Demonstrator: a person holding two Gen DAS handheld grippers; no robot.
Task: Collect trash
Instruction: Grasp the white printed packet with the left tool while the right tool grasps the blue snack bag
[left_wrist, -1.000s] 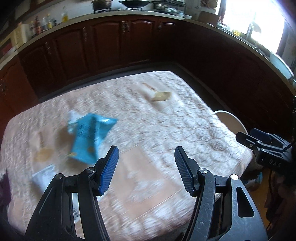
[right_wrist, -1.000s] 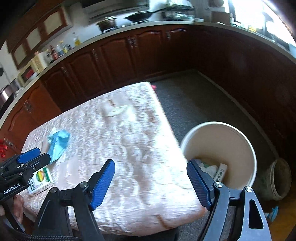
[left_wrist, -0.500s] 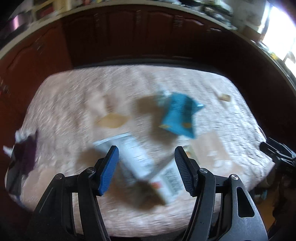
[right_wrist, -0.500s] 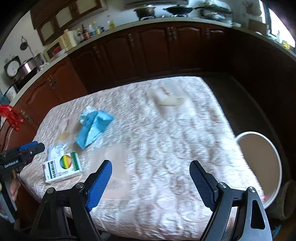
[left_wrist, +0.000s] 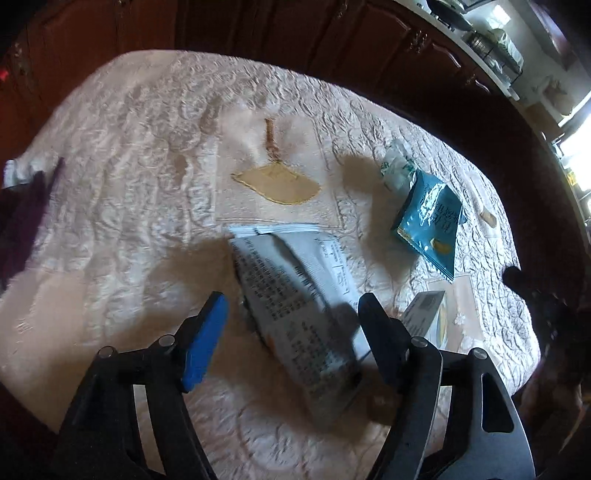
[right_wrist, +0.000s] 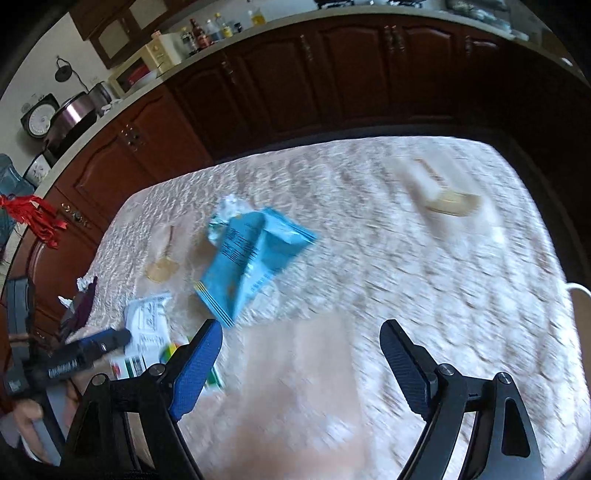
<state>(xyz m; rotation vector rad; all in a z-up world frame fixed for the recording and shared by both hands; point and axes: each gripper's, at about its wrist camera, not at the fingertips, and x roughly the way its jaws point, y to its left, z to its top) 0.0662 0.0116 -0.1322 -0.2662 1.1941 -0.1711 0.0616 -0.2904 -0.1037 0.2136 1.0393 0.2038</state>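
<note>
Trash spread over a table (left_wrist: 129, 155) under a cream quilted cloth. White printed wrapper (left_wrist: 295, 295) lying flat near the front edge, straight ahead of the left claw (left_wrist: 291, 336), between its two blue-padded fingers (left_wrist: 205, 341) but not touched by them. Left claw spread wide, holding nothing. Small carton (left_wrist: 430, 317) with a green and white face just beside the wrapper, to its right. Blue snack bag (right_wrist: 255, 258) farther in, crumpled and partly raised, with a scrap of clear crumpled plastic (right_wrist: 227, 210) touching its far end. Right claw (right_wrist: 301, 365) likewise wide apart and empty, hovering over bare cloth, near edge of the blue bag just ahead of its left finger. Rim of a white bin (right_wrist: 578, 290) showing past the table's right edge. Dark wooden cabinets (right_wrist: 332, 74) behind.
</note>
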